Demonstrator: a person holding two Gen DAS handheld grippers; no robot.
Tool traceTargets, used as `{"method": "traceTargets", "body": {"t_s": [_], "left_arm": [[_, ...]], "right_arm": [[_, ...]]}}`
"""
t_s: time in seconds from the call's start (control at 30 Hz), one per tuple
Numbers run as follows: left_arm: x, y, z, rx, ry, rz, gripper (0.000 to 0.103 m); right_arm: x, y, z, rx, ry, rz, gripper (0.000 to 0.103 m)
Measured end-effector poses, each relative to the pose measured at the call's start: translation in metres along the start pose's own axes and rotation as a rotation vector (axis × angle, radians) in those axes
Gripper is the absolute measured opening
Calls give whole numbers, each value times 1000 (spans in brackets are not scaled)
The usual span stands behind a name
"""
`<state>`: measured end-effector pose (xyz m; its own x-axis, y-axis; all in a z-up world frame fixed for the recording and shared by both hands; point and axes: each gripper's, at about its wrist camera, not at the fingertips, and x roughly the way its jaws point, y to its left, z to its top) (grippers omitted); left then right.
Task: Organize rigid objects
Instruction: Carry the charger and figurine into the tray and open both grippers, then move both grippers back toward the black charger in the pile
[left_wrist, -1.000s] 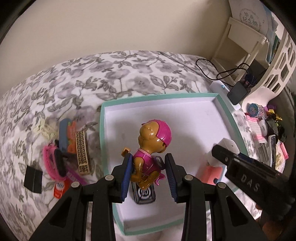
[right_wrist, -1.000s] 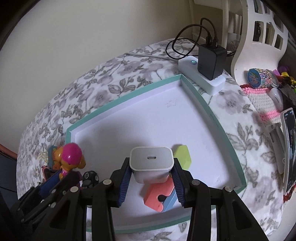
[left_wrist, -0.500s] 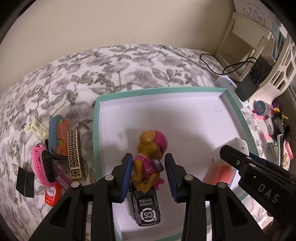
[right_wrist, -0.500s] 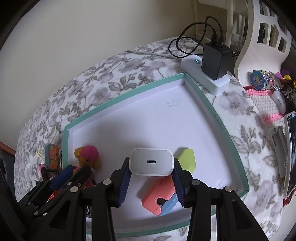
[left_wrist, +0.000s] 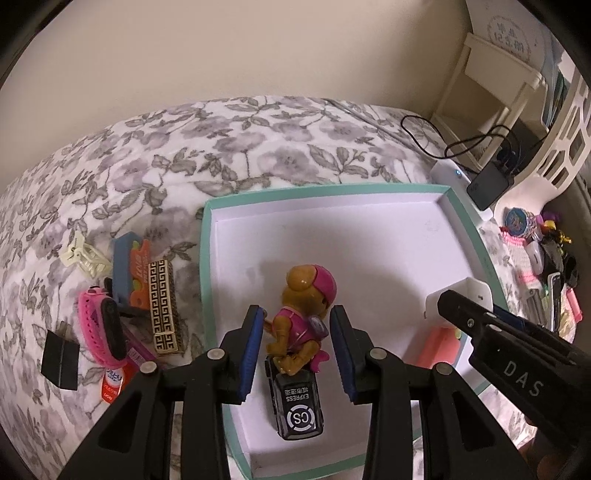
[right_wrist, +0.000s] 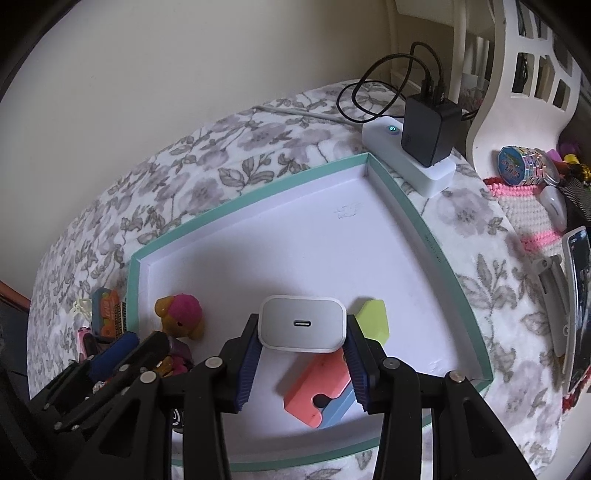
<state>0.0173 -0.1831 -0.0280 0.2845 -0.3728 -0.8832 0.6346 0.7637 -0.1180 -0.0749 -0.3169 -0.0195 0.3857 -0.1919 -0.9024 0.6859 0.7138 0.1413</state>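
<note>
Between the left gripper's (left_wrist: 297, 349) blue pads the dog figure (left_wrist: 301, 321) is sitting with a gap on each side, so these jaws are standing part-open and holding nothing; the figure is resting on the toy car (left_wrist: 297, 400) at about 6 o'clock of the teal tray (left_wrist: 207, 258). The right gripper (right_wrist: 303, 354) is clamping the white charger (right_wrist: 303, 323) above the coral block (right_wrist: 319, 384), at about 5 o'clock of the tray floor. To finish well, the left hand should be lifting straight away without nudging the figure, while the right is lowering the charger onto bare floor beside the block. Compared with a second ago, the left view is showing the whole car and a smaller figure, and the right view is showing the figure inside the tray.
</note>
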Motion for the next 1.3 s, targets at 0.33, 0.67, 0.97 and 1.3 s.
{"method": "traceTargets", "body": {"t_s": [0.33,0.67,0.97,1.3], "left_arm": [[-16,24,7,-93,-28,-1,50],[-21,57,9,-183,-42,76,73],[-22,80,7,-239,-47,156,91],[-24,101,4,-275,-52,202,91]], "right_arm": [[-12,0,4,4,-61,-8,61],[-7,2,1,-13,-49,-30,78],[-3,5,-2,-40,-48,-39,103],[-2,9,-2,-71,-53,-47,103]]}}
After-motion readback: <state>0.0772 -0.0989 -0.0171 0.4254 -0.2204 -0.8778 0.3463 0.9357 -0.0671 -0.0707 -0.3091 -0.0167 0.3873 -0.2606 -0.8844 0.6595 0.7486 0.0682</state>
